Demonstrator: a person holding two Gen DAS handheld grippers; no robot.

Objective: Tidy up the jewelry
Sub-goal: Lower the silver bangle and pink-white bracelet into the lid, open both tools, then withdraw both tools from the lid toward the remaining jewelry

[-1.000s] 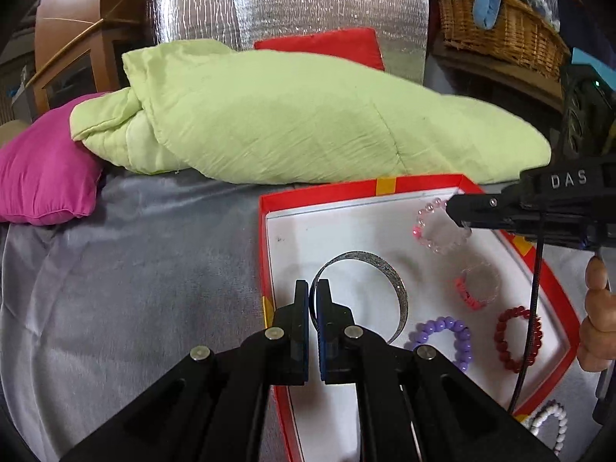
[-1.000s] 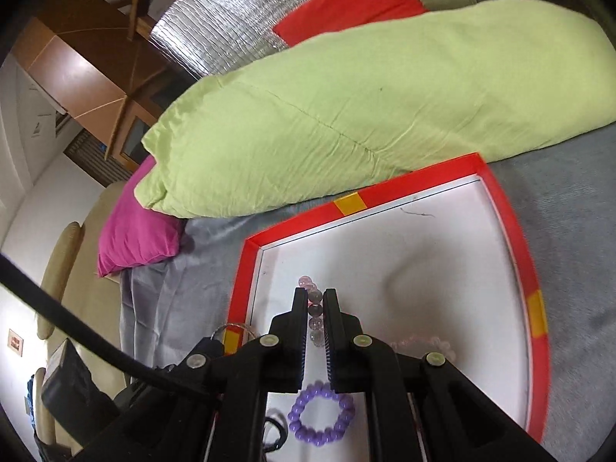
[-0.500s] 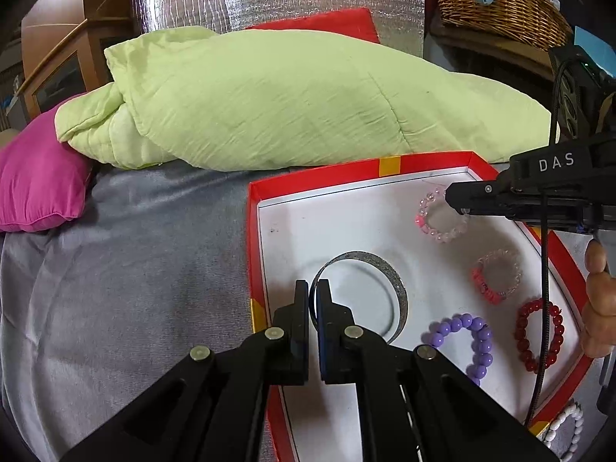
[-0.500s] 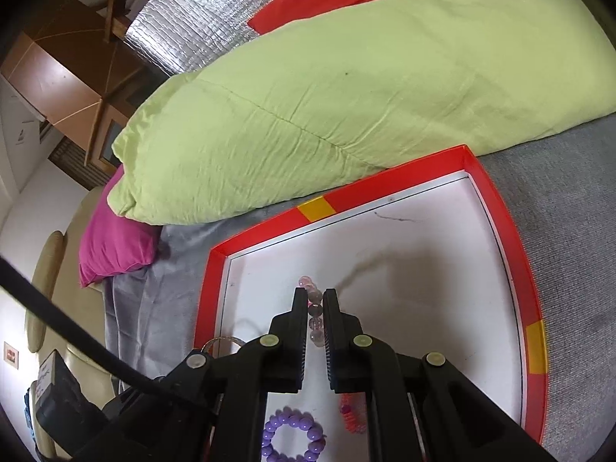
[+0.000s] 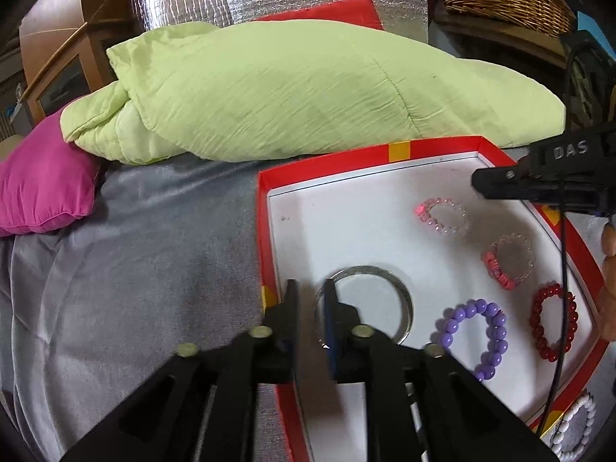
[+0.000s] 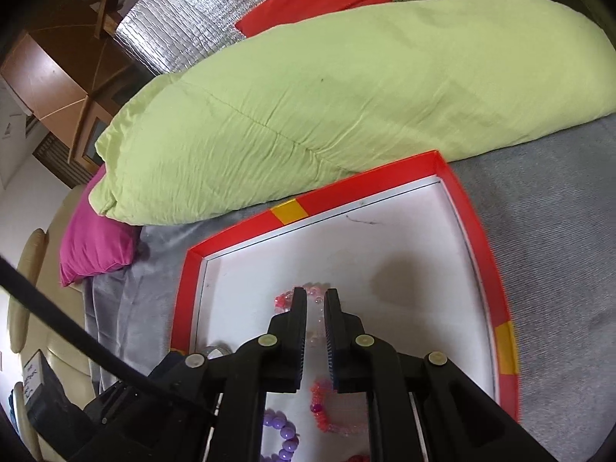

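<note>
Both claws have loosened since half a second ago: the left gripper (image 5: 310, 300) then pinched the silver bangle (image 5: 364, 302), and its fingers now stand spread, the left finger over the tray's left edge and the right one just inside the bangle's rim. The bangle lies flat on the white floor of the red tray (image 5: 265, 231), near the left edge.

The right gripper (image 6: 315, 308) had been pressed together on the clear bead bracelet (image 5: 442, 217); now its fingers show a narrow gap between them, and the bracelet lies loose on the tray floor below the tips, toward the far right corner. In the left wrist view that gripper (image 5: 479, 183) reaches in level from the right edge, its tip just above the bracelet, with part of a hand (image 5: 608, 281) behind it at the frame's right.

Along the tray's right side, from far to near, sit the clear bead bracelet, a clear bracelet with a pink section (image 5: 508, 261) and a dark red bead bracelet (image 5: 552, 321). A purple bead bracelet (image 5: 475, 337) lies between the bangle and the red one. A white bead bracelet (image 5: 575, 427) rests outside the near right corner, on the grey blanket (image 5: 134, 269).

A green quilt (image 5: 288, 92) lies bunched behind the tray's far edge, with a magenta pillow (image 5: 42, 188) at its left end.
</note>
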